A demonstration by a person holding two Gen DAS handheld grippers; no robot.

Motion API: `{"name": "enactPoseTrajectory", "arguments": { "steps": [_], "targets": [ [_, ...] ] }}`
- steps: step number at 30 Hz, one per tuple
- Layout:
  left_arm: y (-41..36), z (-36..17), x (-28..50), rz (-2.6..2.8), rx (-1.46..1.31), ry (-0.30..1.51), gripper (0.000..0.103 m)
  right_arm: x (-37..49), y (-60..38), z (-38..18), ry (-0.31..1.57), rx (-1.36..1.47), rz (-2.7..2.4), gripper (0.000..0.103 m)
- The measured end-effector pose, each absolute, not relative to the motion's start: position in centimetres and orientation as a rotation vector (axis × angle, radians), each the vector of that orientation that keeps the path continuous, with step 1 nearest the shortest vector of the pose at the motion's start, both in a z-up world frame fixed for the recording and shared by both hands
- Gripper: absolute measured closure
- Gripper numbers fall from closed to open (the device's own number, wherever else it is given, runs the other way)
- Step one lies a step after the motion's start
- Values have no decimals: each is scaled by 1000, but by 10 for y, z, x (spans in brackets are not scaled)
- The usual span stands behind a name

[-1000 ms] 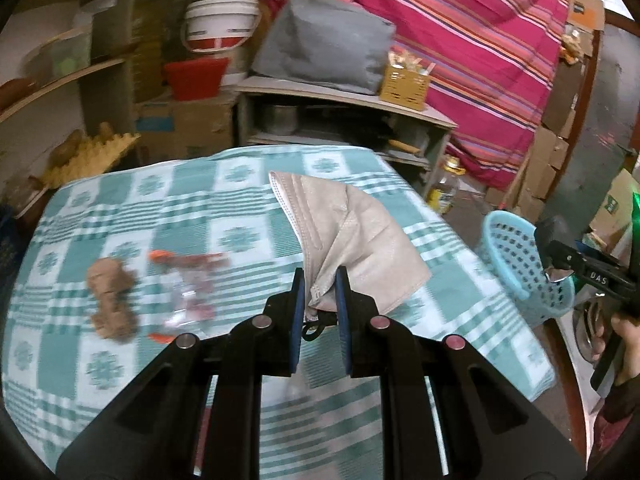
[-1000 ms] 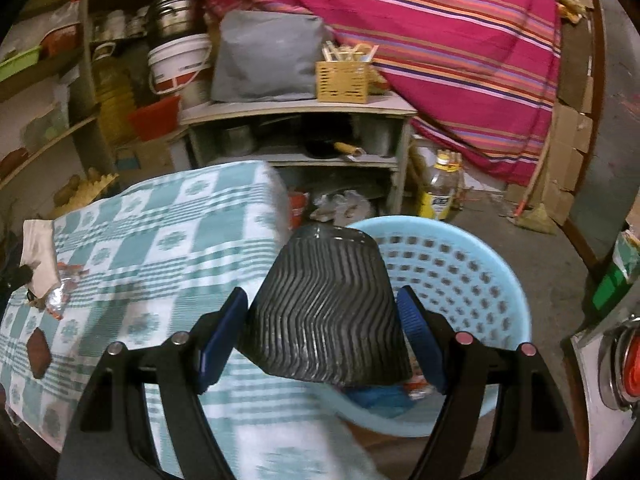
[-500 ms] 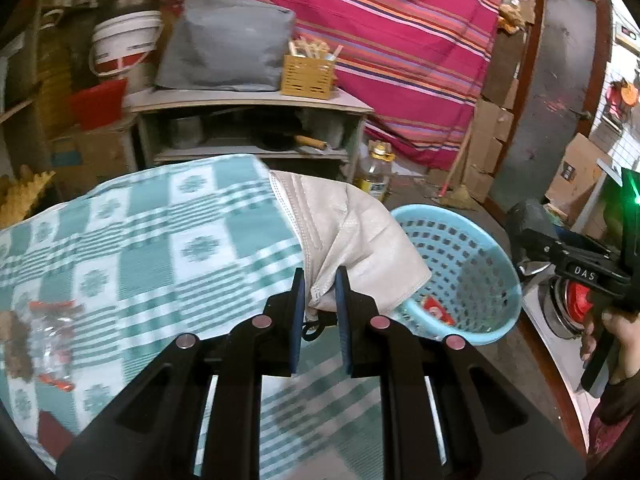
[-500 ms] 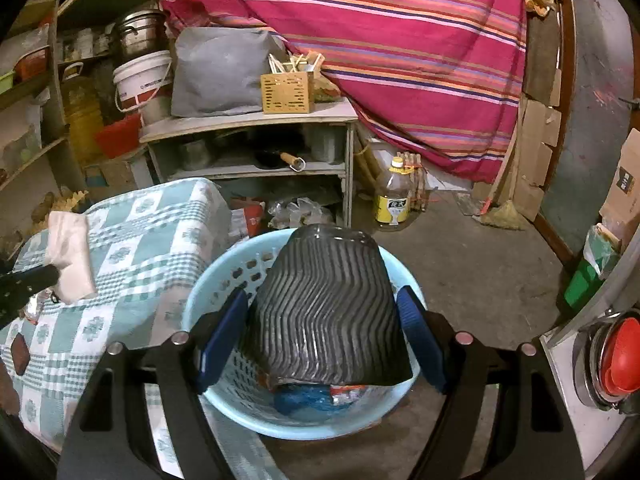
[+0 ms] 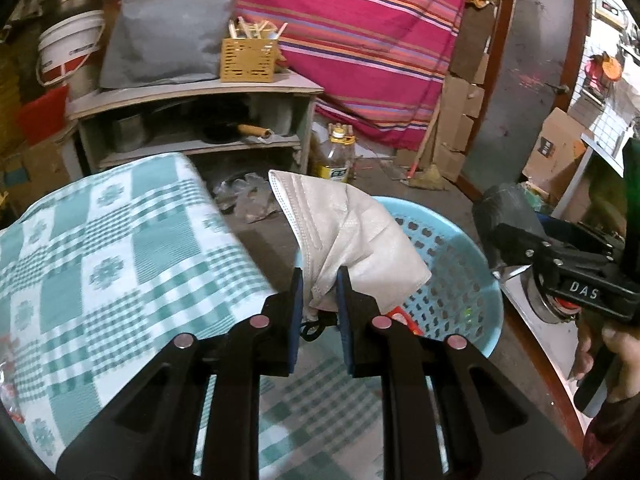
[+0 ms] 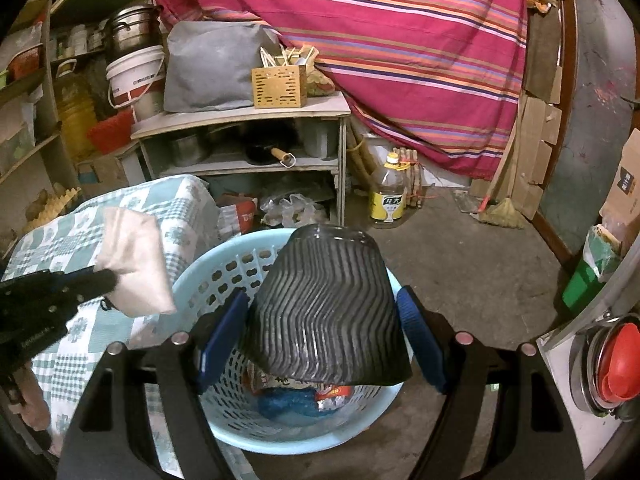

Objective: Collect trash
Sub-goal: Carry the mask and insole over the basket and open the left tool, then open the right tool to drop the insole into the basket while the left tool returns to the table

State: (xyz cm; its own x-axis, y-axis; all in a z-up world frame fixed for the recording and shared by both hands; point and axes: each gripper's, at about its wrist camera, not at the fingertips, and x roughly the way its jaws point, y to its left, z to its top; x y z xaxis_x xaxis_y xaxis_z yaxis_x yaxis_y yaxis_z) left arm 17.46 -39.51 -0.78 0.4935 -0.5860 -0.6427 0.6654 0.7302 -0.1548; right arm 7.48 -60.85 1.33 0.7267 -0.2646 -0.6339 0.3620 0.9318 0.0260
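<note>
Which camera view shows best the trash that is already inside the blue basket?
The right wrist view: it looks down into the blue basket, where wrappers lie under the held black cup. The left wrist view shows only a red scrap; the face mask hides the rest.

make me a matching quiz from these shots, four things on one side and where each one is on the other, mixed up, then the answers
Things:
1. face mask
2. black ribbed cup
3. yellow slotted box
4. oil bottle

Places:
A. on the floor by the shelf unit
B. between the right gripper's fingers, above the blue basket
C. on top of the shelf unit
D. pinched in the left gripper

Pairs: 1-D, 2-B, 3-C, 4-A
</note>
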Motion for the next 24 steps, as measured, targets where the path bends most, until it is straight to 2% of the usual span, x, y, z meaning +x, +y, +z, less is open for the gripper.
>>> {"name": "enactPoseTrajectory", "arguments": {
  "steps": [4, 5, 10, 12, 14, 17, 21, 24],
  "targets": [
    [-409, -7, 176, -787, 125, 729, 85, 79, -612, 15, 677, 150, -355, 27],
    [-412, -7, 176, -794, 126, 731, 81, 80, -612, 15, 677, 151, -357, 27],
    [-413, -4, 175, -796, 103, 727, 55, 81, -615, 16, 680, 152, -367, 27],
    [-407, -1, 173, -780, 101, 706, 39, 82, -614, 15, 687, 148, -368, 27],
    [-398, 3, 172, -762, 94, 692, 33, 83, -612, 12, 692, 150, -368, 27],
    [-375, 10, 171, -721, 69, 685, 17, 86, -609, 8, 698, 161, -363, 27],
    [-346, 17, 171, -660, 71, 666, 10, 93, -605, 1, 708, 165, -353, 27],
    [-321, 22, 173, -610, 59, 657, 8, 99, -602, -2, 711, 165, -356, 27]
  ]
}}
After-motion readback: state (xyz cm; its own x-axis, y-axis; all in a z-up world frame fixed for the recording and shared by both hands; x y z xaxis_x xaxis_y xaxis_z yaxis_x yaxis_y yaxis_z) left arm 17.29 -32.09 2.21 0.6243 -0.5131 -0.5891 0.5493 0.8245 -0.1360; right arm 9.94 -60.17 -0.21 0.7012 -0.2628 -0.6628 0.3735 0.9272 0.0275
